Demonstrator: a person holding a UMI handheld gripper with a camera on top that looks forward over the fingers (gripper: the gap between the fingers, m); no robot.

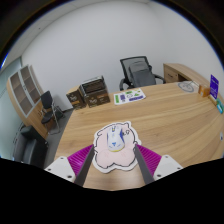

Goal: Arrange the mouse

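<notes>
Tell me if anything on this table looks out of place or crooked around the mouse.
Nothing stands out. The mouse sits upright on its pale mat on the wooden table, between the fingers of the open gripper, untouched by them. Papers lie flat beyond.

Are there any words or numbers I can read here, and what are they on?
No text can be read.
The purple sign at the far end of the table: print too small.
The papers beyond the mouse: blurred.
The mouse, on its mat between the open gripper fingers: no label visible.
</notes>
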